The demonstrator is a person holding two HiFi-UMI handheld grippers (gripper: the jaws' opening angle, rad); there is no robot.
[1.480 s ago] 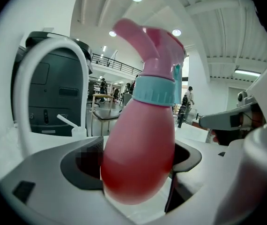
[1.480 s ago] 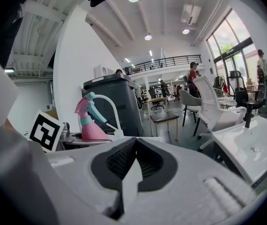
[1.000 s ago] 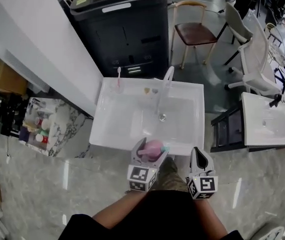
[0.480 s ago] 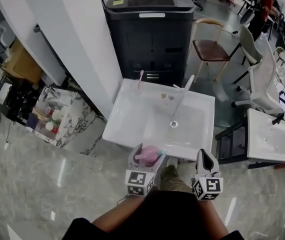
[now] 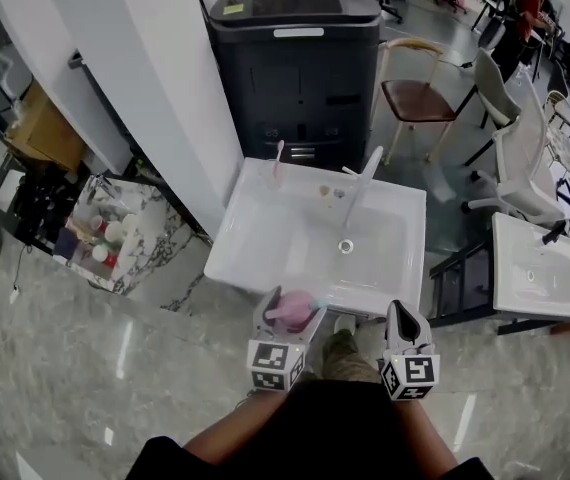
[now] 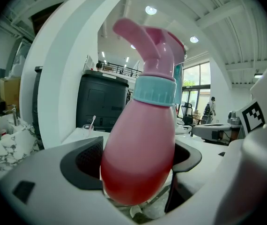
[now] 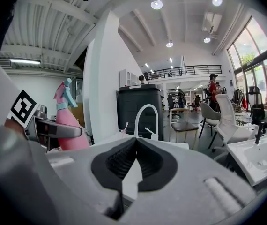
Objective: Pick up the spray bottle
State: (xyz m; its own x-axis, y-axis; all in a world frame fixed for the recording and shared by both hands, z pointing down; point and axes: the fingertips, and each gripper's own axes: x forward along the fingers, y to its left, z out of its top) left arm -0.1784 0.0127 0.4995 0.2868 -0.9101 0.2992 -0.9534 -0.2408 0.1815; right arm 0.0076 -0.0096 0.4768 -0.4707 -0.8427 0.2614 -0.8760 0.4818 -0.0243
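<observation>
left hand-held gripper point(image 5: 287, 318) clamped on the spray bottle point(image 6: 140, 153) — it sits right between the jaws, long axis upright, nozzle up top | right hand-held gripper point(image 5: 402, 313) closed, empty, beside it | looks lifted

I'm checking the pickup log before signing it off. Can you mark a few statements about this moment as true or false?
1. The left gripper is shut on the pink spray bottle. True.
2. The right gripper holds the toothbrush. False: its fingers are together on nothing, and the toothbrush stands at the back of the sink.
3. The spray bottle stands inside the sink. False: it is held in the left gripper, at the sink's near edge, in front of the person.
4. The spray bottle has a teal collar under its pink spray head. True.
</observation>
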